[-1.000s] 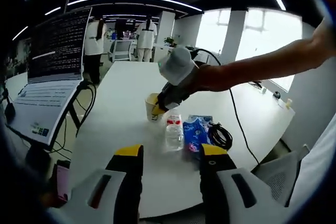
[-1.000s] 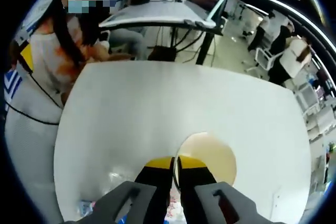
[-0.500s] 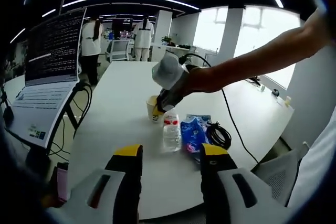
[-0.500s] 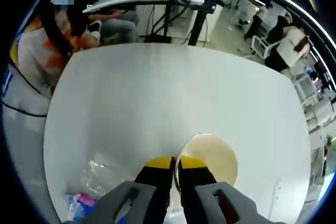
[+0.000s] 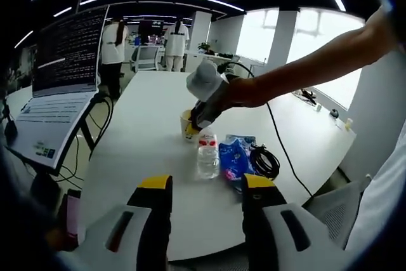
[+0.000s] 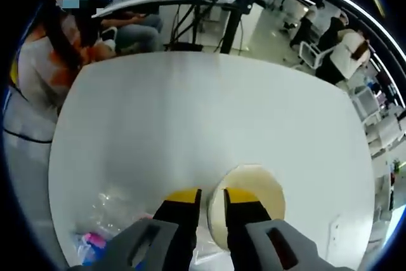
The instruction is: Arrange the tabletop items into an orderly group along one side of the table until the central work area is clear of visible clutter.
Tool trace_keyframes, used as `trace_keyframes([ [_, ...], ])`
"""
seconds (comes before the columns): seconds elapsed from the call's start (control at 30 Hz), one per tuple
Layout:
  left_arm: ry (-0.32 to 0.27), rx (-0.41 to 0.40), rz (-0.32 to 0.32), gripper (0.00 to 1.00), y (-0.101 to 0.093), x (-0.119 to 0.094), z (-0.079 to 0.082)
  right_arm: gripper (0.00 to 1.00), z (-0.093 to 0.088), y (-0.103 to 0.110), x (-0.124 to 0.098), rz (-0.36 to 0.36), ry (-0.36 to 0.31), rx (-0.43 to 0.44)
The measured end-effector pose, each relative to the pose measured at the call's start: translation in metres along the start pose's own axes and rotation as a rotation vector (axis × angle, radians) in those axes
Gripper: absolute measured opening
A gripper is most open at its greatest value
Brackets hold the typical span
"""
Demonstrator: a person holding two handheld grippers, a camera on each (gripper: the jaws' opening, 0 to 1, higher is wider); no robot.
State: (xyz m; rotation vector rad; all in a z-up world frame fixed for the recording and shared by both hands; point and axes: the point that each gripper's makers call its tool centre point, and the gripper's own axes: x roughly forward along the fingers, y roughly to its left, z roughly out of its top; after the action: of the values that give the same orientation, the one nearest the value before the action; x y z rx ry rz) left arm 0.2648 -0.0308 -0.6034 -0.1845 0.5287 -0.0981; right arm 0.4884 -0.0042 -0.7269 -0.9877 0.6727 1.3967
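Note:
A cream paper cup stands on the white table, just beyond a clear water bottle lying next to a blue snack packet. My right gripper reaches down to the cup from the right on a person's arm. In the right gripper view its jaws stand slightly apart astride the near wall of the cup, open. The bottle and the packet lie at lower left there. My left gripper hangs open and empty above the table's near edge.
A coiled black cable lies right of the packet. An open laptop sits on a stand left of the table, cords hanging below it. A seated person is beyond the table's far edge. People stand far back in the room.
My right gripper's jaws, pinched on the cup's rim before, have parted. The cup stays on the table by the bottle. My left gripper has not changed.

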Motion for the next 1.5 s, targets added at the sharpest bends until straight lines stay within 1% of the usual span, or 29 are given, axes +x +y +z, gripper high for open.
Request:
trace_keyframes([
  [0.07, 0.001, 0.001, 0.001, 0.42, 0.0, 0.001, -0.001, 0.16, 0.001, 0.003, -0.004, 0.002, -0.009, -0.014],
  [0.13, 0.003, 0.001, -0.002, 0.42, 0.0, 0.002, -0.002, 0.18, -0.001, 0.002, -0.005, -0.002, -0.002, -0.029],
  [0.2, 0.005, 0.002, -0.006, 0.42, -0.001, 0.003, -0.003, 0.21, -0.002, 0.002, -0.007, 0.001, -0.004, -0.029],
  [0.33, 0.006, 0.003, -0.014, 0.42, -0.002, 0.005, -0.003, 0.23, 0.001, 0.004, -0.014, 0.009, -0.035, -0.026],
  [0.4, 0.006, 0.006, -0.021, 0.42, -0.004, 0.007, -0.003, 0.24, 0.001, 0.004, -0.018, 0.006, -0.04, -0.029],
  [0.6, 0.01, 0.012, -0.044, 0.41, -0.01, 0.014, -0.004, 0.26, 0.002, 0.001, -0.031, -0.011, -0.07, -0.01],
  [0.67, 0.011, 0.009, -0.049, 0.41, -0.011, 0.016, -0.005, 0.27, 0.003, 0.0, -0.036, -0.014, -0.09, -0.002],
  [0.8, 0.012, 0.005, -0.059, 0.41, -0.016, 0.017, -0.007, 0.28, 0.002, -0.001, -0.047, -0.016, -0.132, 0.048],
  [0.97, 0.013, -0.003, -0.069, 0.41, -0.019, 0.02, -0.01, 0.3, -0.008, 0.0, -0.059, -0.027, -0.143, 0.045],
  [1.07, 0.014, -0.005, -0.075, 0.41, -0.02, 0.022, -0.01, 0.31, -0.014, 0.001, -0.066, -0.027, -0.166, 0.078],
  [1.17, 0.015, -0.009, -0.078, 0.41, -0.021, 0.025, -0.011, 0.31, -0.02, 0.002, -0.072, -0.036, -0.175, 0.099],
  [1.33, 0.022, -0.011, -0.084, 0.4, -0.022, 0.031, -0.011, 0.31, -0.036, 0.005, -0.082, -0.046, -0.188, 0.148],
  [1.4, 0.028, -0.013, -0.086, 0.4, -0.022, 0.035, -0.013, 0.34, -0.042, 0.01, -0.087, -0.03, -0.22, 0.238],
  [1.47, 0.031, -0.017, -0.089, 0.4, -0.021, 0.039, -0.014, 0.34, -0.048, 0.01, -0.091, -0.039, -0.234, 0.263],
  [1.5, 0.033, -0.019, -0.089, 0.4, -0.021, 0.04, -0.014, 0.34, -0.055, 0.013, -0.093, -0.04, -0.236, 0.275],
])
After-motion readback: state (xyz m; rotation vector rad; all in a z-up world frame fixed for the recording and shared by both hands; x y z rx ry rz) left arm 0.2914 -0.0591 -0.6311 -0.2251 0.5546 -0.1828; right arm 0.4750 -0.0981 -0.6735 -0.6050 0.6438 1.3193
